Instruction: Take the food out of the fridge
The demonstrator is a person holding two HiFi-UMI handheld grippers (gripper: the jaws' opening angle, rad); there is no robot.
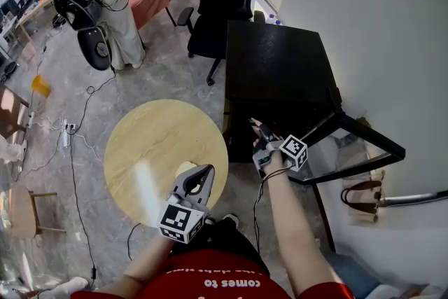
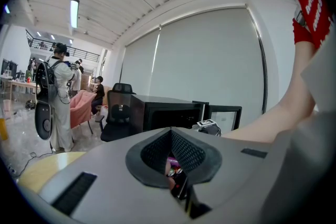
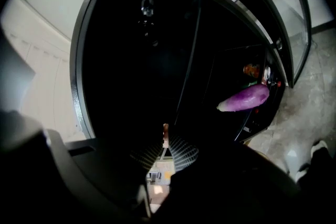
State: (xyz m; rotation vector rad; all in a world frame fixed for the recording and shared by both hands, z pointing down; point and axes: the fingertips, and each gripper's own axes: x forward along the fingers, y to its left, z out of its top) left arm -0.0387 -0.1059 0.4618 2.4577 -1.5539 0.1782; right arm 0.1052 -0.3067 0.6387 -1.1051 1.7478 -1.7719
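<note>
right gripper [image 1: 260, 133] probing open fridge [image 1: 280, 73] for food, jaws pinched shut, eggplant [image 3: 245, 97] off right; left gripper [image 1: 201, 175] hovering over surface [image 1: 147, 143], jaws closed

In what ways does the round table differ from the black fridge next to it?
The table is pale wood and round; the fridge is black and box-shaped. The table offers a flat open top; the fridge encloses a dark inside, its door swung open. Both stand side by side on the grey floor.

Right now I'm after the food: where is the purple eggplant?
In the right gripper view the eggplant lies at the right, inside the dark open fridge, just below some small colourful items.
</note>
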